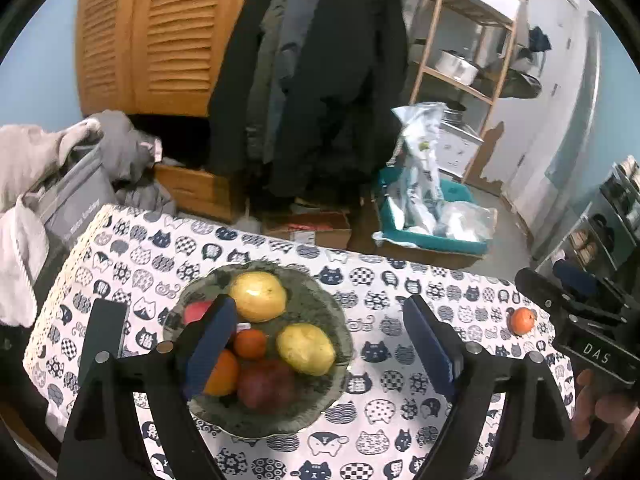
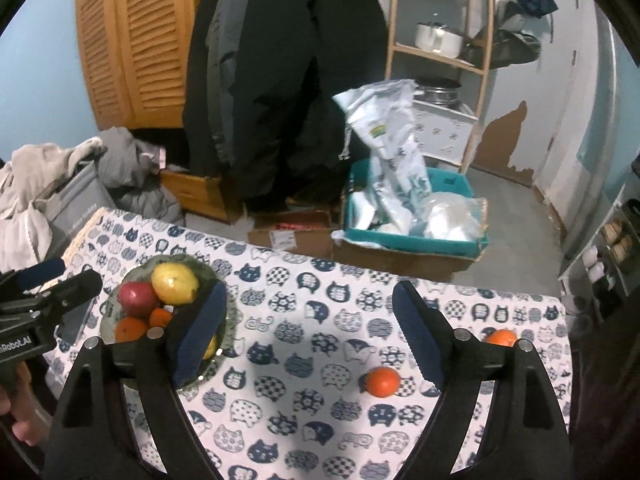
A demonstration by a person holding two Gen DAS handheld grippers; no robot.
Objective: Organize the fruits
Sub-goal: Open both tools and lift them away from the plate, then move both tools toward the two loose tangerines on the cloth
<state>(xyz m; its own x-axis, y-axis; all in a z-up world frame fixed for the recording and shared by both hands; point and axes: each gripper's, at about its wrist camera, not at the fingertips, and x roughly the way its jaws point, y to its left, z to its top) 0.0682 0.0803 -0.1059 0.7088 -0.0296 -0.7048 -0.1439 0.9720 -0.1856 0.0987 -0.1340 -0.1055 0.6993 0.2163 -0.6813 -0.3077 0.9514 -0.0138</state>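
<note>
A grey-green plate (image 1: 320,304) on the cat-print tablecloth (image 1: 384,392) holds two yellow fruits (image 1: 258,296), red apples (image 1: 266,384) and oranges (image 1: 250,343). My left gripper (image 1: 320,340) is open and empty, hovering over the plate. The plate also shows at the left of the right wrist view (image 2: 110,312). My right gripper (image 2: 308,328) is open and empty above the cloth. One loose orange (image 2: 383,381) lies just inside its right finger; a second orange (image 2: 501,337) sits behind that finger. One loose orange (image 1: 522,320) shows at the right of the left wrist view.
A dark phone (image 1: 102,336) lies left of the plate. Beyond the table's far edge stand cardboard boxes (image 2: 292,232), a teal tray of plastic bags (image 2: 412,220), hanging coats (image 2: 280,80) and a wooden shelf (image 2: 440,60). Laundry and a grey bag (image 1: 60,184) sit at the left.
</note>
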